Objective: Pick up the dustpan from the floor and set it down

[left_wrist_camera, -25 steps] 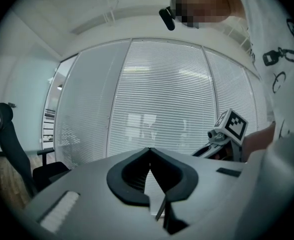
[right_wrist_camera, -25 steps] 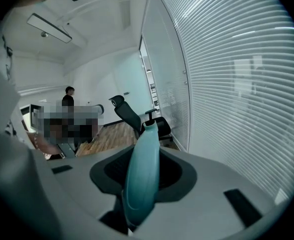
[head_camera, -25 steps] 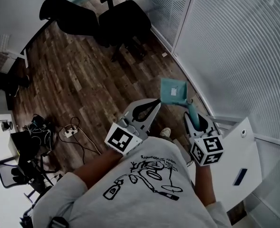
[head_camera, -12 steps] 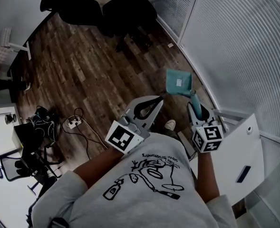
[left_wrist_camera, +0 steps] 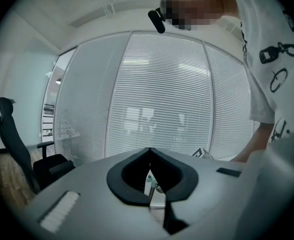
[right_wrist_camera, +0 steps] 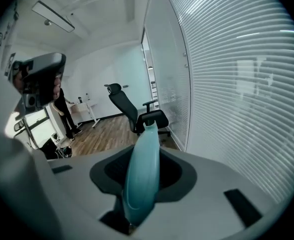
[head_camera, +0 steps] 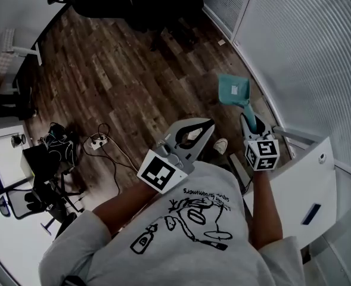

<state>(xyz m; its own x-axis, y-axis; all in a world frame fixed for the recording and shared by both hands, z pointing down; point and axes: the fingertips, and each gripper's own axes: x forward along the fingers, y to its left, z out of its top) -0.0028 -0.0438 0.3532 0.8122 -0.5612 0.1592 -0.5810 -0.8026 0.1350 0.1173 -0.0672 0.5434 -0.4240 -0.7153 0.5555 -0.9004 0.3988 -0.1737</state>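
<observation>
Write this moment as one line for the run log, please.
right gripper: shut on dustpan handle | left gripper: shut, empty | dustpan: pan end forward, beside the blinds

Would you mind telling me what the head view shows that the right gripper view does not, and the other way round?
Only the head view: the square teal pan of the dustpan and the right gripper's marker cube. Only the right gripper view: the ceiling light. Both: the dustpan's handle clamped between the right gripper's fingers, the wood floor, a black office chair and the window blinds.
</observation>
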